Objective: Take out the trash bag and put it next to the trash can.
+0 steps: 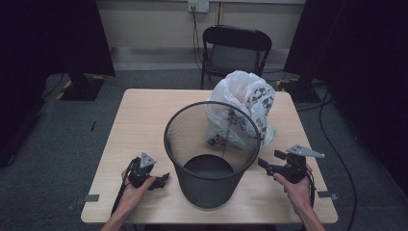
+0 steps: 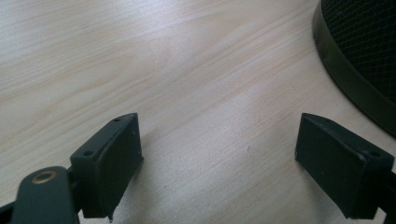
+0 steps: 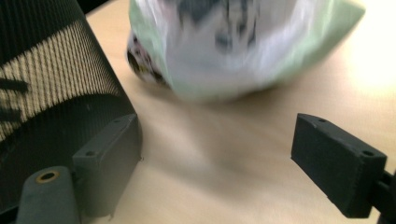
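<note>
Though blurred, pale wooden table (image 1: 144, 115)

High view: fixed overhead, set on the person's side, looking forward and down over the whole table (image 1: 144, 103), floor and chair (image 1: 235, 48) beyond.
Left gripper view: rides low, close to the tabletop, facing the bin (image 2: 355, 70) base at its right edge.
Right gripper view: equally low and close, bin wall at left, plastic bag (image 3: 243, 46) ahead.
Shared by all three: bin and tabletop.

Wide-apart fingers (image 3: 109, 163) face a blurred plastic bag (image 3: 233, 46) beside the mesh bin (image 3: 51, 93).
</note>
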